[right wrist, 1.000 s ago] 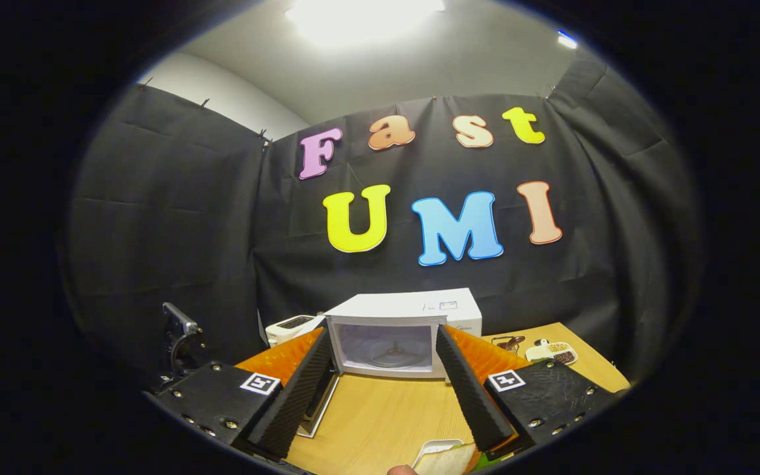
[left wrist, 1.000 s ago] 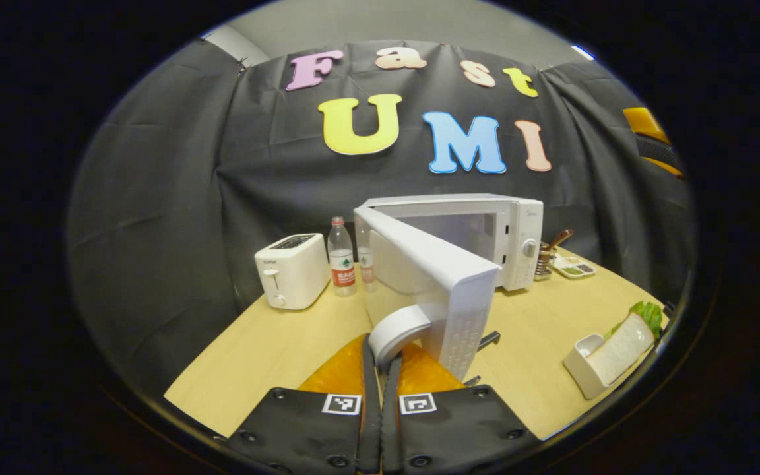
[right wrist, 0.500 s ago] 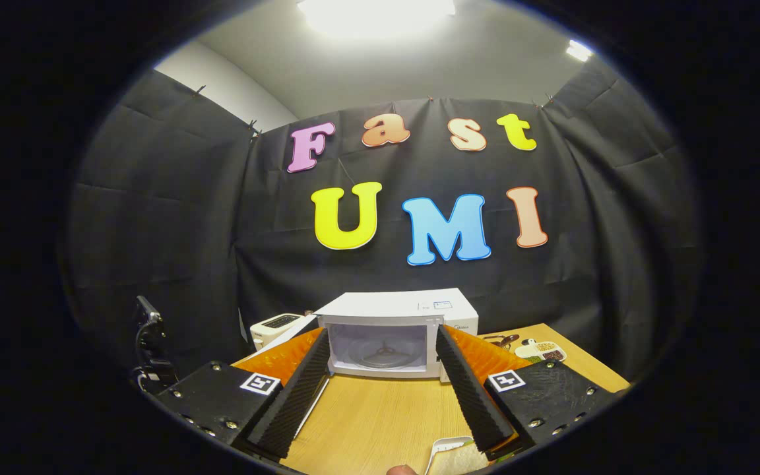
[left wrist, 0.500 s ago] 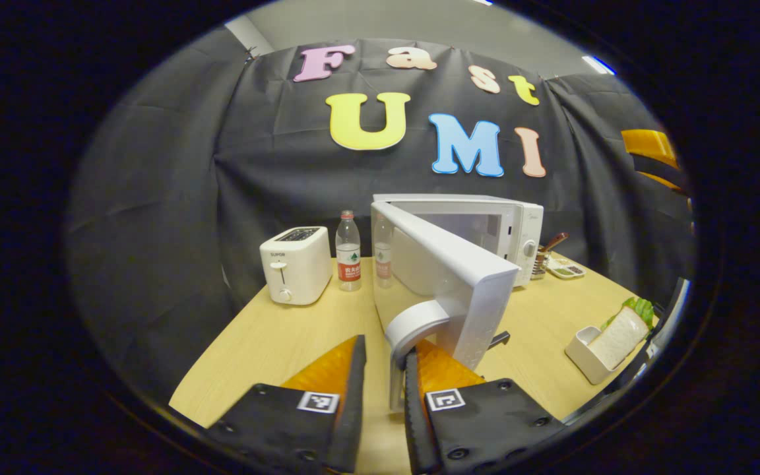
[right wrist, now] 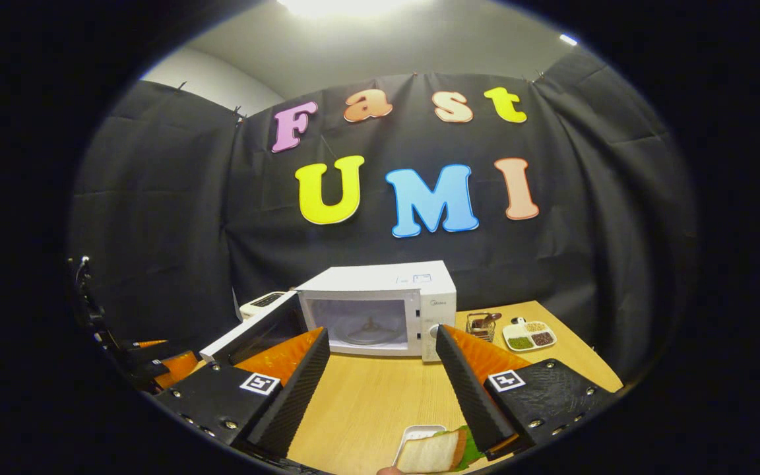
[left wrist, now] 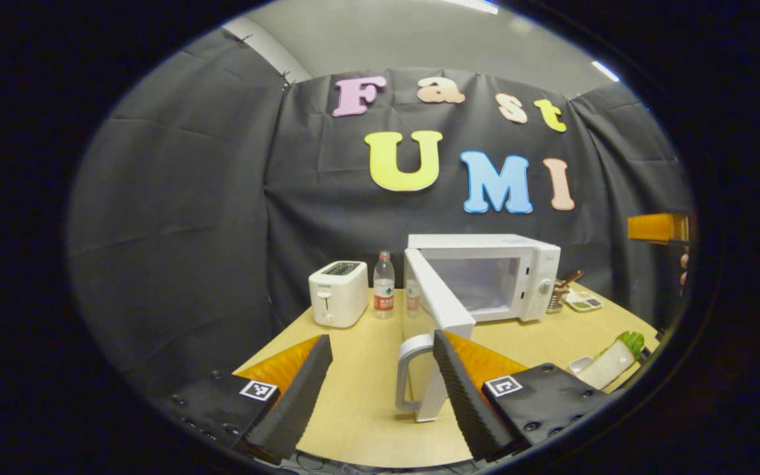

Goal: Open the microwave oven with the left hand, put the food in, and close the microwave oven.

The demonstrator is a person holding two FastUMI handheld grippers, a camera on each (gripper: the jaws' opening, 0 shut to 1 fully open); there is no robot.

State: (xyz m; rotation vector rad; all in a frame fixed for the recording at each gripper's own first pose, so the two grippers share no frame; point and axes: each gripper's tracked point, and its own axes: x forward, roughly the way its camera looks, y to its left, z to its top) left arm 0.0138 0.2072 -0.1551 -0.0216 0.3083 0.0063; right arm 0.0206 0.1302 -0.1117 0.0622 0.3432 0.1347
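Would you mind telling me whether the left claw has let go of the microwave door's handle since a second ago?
Yes. The left claw was shut on the curved white door handle; now it is open and drawn back from the white microwave oven.

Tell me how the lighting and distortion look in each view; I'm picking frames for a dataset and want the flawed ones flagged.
Right gripper view: a ceiling light blows out at the top edge, while the microwave and table stay evenly lit and sharp. Left gripper view: softer light and no glare, but the fisheye bends the table edge and stretches the open microwave door near the centre.
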